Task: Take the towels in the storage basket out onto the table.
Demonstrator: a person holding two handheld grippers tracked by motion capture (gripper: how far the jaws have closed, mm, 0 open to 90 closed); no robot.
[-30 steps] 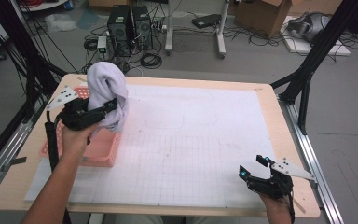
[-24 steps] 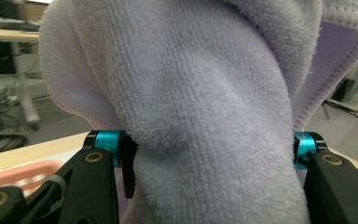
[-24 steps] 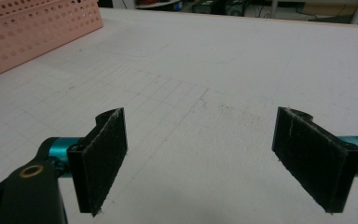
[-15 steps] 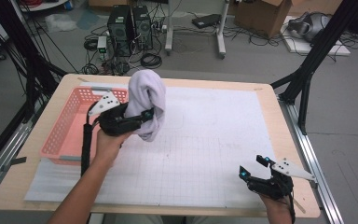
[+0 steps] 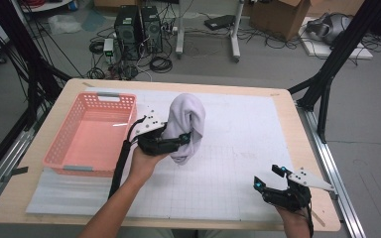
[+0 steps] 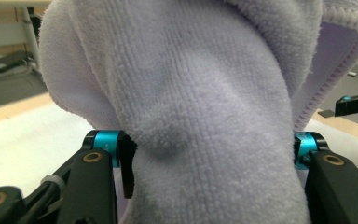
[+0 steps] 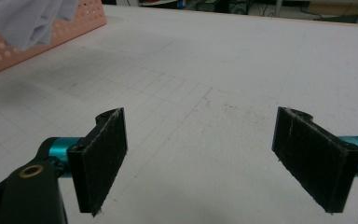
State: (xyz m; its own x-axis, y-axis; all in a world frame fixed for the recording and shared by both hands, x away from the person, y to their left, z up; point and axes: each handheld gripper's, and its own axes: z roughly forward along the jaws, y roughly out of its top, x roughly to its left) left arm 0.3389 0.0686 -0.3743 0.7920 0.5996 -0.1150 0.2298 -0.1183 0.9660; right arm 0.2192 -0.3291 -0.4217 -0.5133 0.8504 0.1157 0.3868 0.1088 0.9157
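Bunched lilac terry towel (image 5: 186, 128) pinched in left gripper (image 5: 174, 142), hanging long axis upright above worktop (image 5: 258, 124) middle, just right of empty pink plastic basket (image 5: 92, 134). Right gripper (image 5: 270, 178) spread, empty, near front right corner, well apart from towel.

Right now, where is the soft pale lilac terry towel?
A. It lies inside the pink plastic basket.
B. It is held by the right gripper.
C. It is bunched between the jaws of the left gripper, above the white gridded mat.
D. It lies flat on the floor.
C: the pale lilac terry towel hangs bunched in the left gripper, to the right of the pink plastic basket, while the right gripper is open and holds nothing.
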